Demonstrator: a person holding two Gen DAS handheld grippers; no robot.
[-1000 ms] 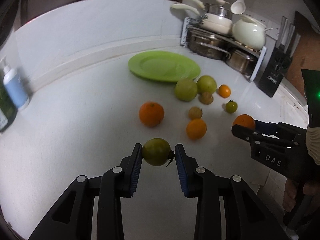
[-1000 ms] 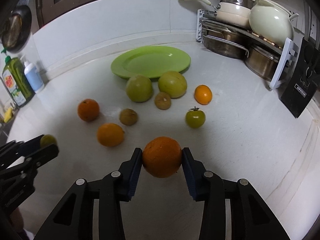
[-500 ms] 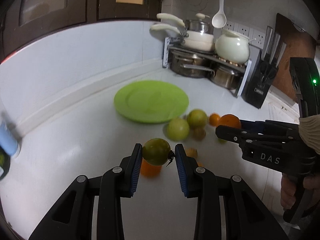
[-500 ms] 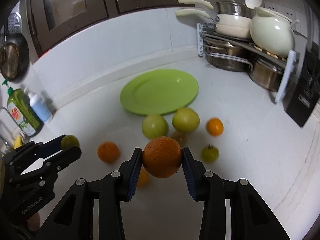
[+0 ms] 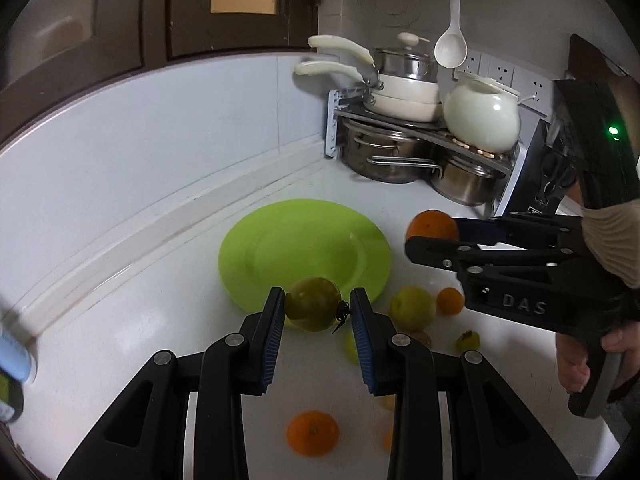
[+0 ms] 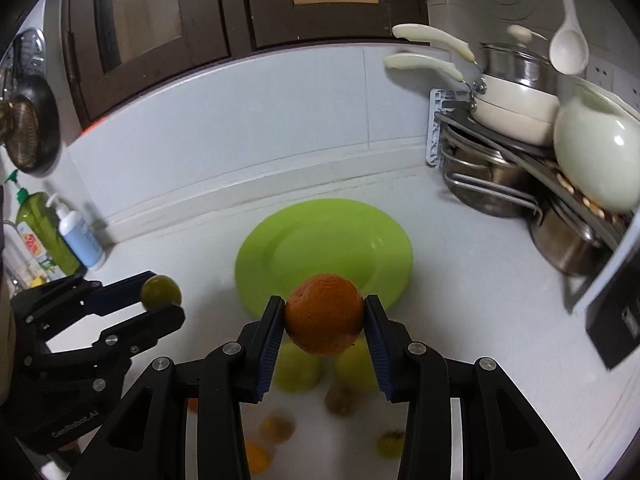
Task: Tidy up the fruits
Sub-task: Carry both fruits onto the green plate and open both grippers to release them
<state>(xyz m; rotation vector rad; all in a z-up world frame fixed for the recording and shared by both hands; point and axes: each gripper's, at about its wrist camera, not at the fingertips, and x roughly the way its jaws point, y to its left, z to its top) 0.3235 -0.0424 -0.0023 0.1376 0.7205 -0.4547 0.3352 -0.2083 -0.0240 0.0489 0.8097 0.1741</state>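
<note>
My left gripper [image 5: 316,312] is shut on a green tomato [image 5: 313,303], held in the air just before the near rim of the green plate [image 5: 280,248]. My right gripper [image 6: 324,322] is shut on an orange [image 6: 325,314], also raised near the plate [image 6: 340,236]. In the left wrist view the right gripper [image 5: 430,236] with its orange [image 5: 432,224] hovers to the right of the plate. The right wrist view shows the left gripper [image 6: 162,298] with the tomato [image 6: 160,291] at the left. Several loose fruits lie on the counter below, among them an orange [image 5: 313,433] and a yellow-green fruit [image 5: 412,307].
A rack of pots and pans [image 5: 420,148] with a white kettle [image 5: 482,122] fills the back right corner. A black knife block [image 6: 616,316] stands at the right. Soap bottles [image 6: 60,236] sit at the left by the wall. A hand [image 5: 580,364] holds the right gripper's handle.
Both grippers have risen and moved forward towards the green plate with their fruits. The loose fruits now lie lower in both views, beneath the fingers.
</note>
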